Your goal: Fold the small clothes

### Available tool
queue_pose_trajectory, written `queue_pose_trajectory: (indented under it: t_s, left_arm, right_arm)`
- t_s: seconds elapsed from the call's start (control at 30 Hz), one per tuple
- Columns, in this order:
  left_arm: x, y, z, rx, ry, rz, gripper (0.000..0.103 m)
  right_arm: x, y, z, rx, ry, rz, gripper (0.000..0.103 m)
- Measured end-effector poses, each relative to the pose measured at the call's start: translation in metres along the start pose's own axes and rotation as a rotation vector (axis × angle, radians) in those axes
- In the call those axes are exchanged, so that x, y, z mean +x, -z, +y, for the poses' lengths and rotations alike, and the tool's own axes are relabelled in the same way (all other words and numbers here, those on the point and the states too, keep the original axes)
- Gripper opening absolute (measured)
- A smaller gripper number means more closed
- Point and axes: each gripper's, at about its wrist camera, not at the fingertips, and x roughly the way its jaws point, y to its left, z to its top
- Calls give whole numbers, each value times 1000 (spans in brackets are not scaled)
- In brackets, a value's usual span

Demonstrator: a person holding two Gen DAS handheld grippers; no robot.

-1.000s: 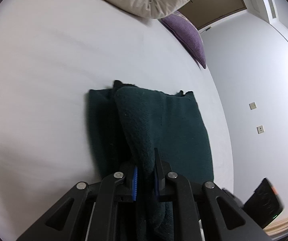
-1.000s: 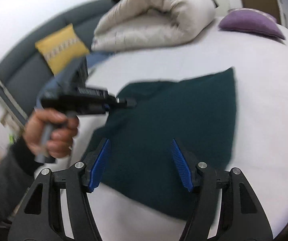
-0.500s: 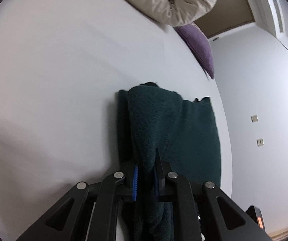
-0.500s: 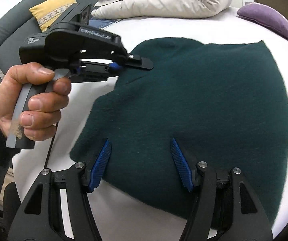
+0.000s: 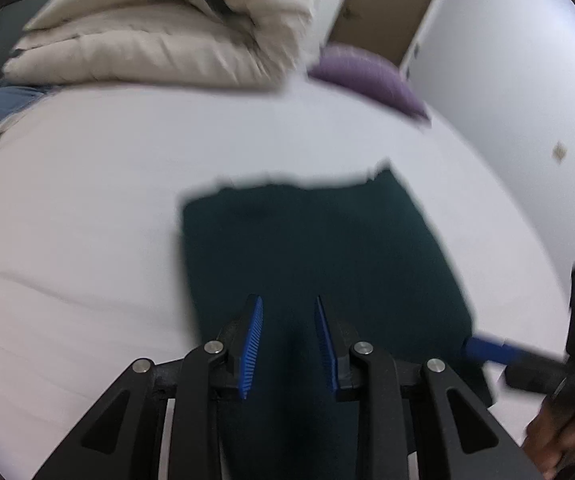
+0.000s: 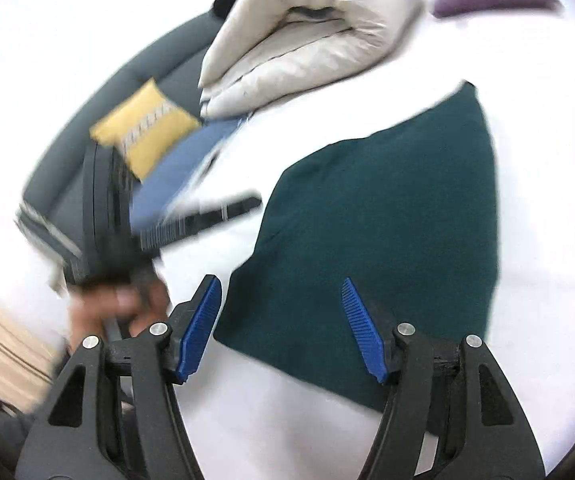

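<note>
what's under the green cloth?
The green cloth lies flat on the white sheet, which shows all around its edges. It looks folded, but any layers or anything tucked beneath are covered and cannot be seen.

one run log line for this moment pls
left gripper: just opened, empty | right gripper: open, empty | green cloth: folded flat on bed
</note>
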Motion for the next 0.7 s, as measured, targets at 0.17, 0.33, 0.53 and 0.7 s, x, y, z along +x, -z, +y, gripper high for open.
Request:
queue_pose_trajectory:
  t_s: [0.17,0.33,0.53,0.7]
  left_arm:
    - [21,9,22,-55,29,5,20]
    - [22,9,17,34,5,19,17]
    - [26,8,14,60,-11,15,17]
    - [28,6,15,75,4,26,17]
  right_arm:
    - [20,-6,-64,229,-82,108,60]
    - [12,15,-89,263,-165,96,58]
    - [-17,4,-72,174,-87,182,61]
    - [-30,-81,-64,190,-172,42,61]
